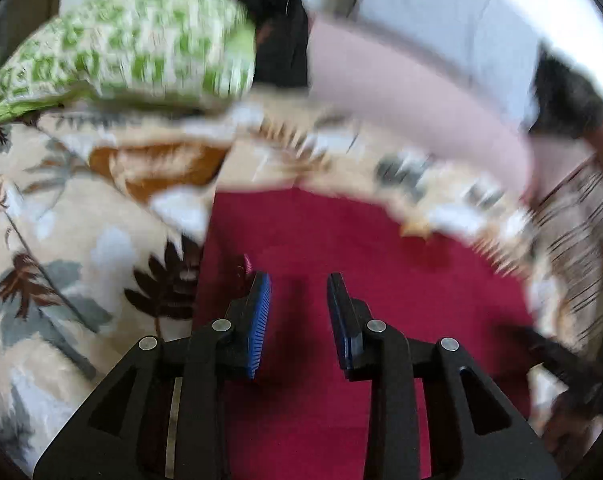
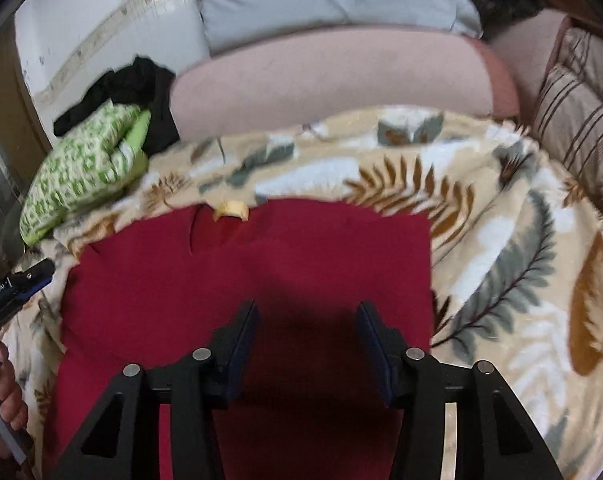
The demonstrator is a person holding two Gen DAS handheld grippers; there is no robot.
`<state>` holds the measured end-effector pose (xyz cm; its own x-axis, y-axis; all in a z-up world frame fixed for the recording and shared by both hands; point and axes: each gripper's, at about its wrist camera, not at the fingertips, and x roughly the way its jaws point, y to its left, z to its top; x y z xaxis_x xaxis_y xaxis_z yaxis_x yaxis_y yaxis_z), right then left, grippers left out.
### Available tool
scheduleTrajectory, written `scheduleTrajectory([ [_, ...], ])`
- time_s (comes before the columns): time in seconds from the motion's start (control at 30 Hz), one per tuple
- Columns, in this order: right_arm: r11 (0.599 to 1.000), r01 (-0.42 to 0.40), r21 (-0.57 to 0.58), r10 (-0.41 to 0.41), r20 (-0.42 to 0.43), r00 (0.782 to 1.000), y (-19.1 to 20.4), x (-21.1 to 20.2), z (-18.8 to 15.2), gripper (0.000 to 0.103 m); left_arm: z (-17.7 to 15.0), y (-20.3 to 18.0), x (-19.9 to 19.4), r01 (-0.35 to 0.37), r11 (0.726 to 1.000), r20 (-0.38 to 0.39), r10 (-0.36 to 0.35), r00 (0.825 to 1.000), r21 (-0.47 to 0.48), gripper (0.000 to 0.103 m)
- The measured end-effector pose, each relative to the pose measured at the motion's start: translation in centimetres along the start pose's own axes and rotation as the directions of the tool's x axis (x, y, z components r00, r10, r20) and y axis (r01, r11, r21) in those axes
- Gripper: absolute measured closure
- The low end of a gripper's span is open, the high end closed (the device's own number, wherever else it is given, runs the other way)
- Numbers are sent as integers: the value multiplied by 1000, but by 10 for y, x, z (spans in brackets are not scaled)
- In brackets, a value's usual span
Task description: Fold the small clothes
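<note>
The left claw (image 1: 299, 284) hangs above the red garment (image 1: 341, 248) with its jaws apart and nothing between them. The right claw (image 2: 307, 312) hovers over the same red garment (image 2: 261, 264), its jaws also apart and empty. The garment lies flat on a leaf-patterned blanket (image 2: 501, 248). Beyond the garment's far left corner sits a green-and-white bundle (image 2: 81, 172), with a pink cushion (image 2: 333, 80) behind.

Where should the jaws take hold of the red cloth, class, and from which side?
Grip the red cloth at its far right corner, coming in from the right over the leaf-print blanket. That corner lies flat, square and clear, so it should lift easily for a fold.
</note>
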<state>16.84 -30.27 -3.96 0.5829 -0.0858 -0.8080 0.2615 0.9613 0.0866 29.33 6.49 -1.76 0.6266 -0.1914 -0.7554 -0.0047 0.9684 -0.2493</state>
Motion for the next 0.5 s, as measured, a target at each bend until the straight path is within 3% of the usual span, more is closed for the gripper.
scheduleTrajectory([
  [0.03, 999, 34, 17, -34, -33, 999, -9, 9, -3, 61, -2, 7, 20, -4, 1000, -78, 2, 997, -22, 77],
  [0.07, 996, 71, 50, -67, -69, 995, -23, 17, -6, 64, -5, 13, 26, 23, 999, -66, -26, 997, -48, 77],
  [0.1, 994, 42, 100, -36, -62, 997, -34, 18, -7, 65, -4, 14, 25, 37, 998, -44, -39, 998, -53, 77],
  [0.17, 984, 103, 144, -92, -77, 993, -43, 14, -2, 80, -1, 11, 26, 25, 998, -63, -29, 998, -66, 77],
  [0.27, 980, 136, 143, -134, -27, 991, -34, 3, 6, 78, -2, 6, 25, 19, 998, -67, -24, 997, -61, 72],
  [0.37, 996, 82, 18, -83, 77, 994, -10, 1, 18, 77, -4, 2, 24, 42, 998, -60, -45, 997, -51, 60],
  [0.43, 996, 86, -27, -84, 55, 995, -5, 13, 19, 74, -2, 1, 26, 72, 997, -64, -74, 995, -33, 45],
  [0.5, 995, 103, 14, -102, -46, 994, -18, 38, 13, 65, -2, -5, 25, 101, 995, -74, -100, 992, 6, 29],
])
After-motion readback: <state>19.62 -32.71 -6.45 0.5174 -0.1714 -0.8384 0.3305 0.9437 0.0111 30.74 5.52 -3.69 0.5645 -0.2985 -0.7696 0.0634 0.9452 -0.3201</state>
